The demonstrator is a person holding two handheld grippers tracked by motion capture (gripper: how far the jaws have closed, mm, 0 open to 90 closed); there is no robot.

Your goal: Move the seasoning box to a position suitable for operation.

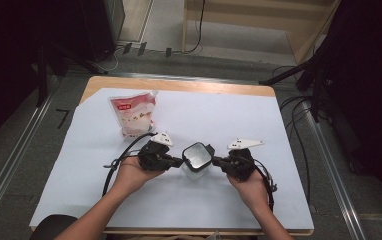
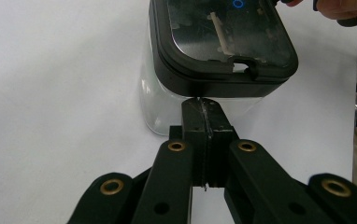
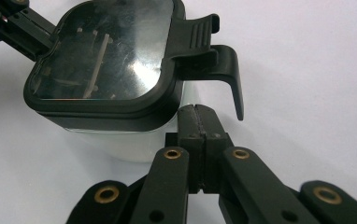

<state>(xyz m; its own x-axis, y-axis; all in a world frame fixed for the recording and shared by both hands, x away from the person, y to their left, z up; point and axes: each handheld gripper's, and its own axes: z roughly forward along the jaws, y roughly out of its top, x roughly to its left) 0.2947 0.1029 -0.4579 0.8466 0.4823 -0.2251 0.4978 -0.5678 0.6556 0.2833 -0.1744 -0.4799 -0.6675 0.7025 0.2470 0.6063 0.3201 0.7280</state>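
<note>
A clear container [image 1: 196, 159] with a black-rimmed lid [image 2: 223, 37] stands in the middle of the white sheet [image 1: 219, 115]. My left gripper [image 1: 179, 161] is at its left side, shut with nothing between the jaws. In the left gripper view its joined tips [image 2: 202, 105] sit right under the lid's rim. From the right comes my right gripper [image 1: 215, 160], also shut and empty. Its tips [image 3: 195, 111] lie close beside the lid [image 3: 106, 56], below the black latch tab [image 3: 214, 51]. Whether either gripper touches the container I cannot tell.
A red and white pouch [image 1: 134, 115] stands at the back left of the sheet. The wooden table's edge [image 1: 179, 85] runs along the back. Cables [image 1: 299, 130] hang off the right side, and a cable loops by the left hand [image 1: 111, 172].
</note>
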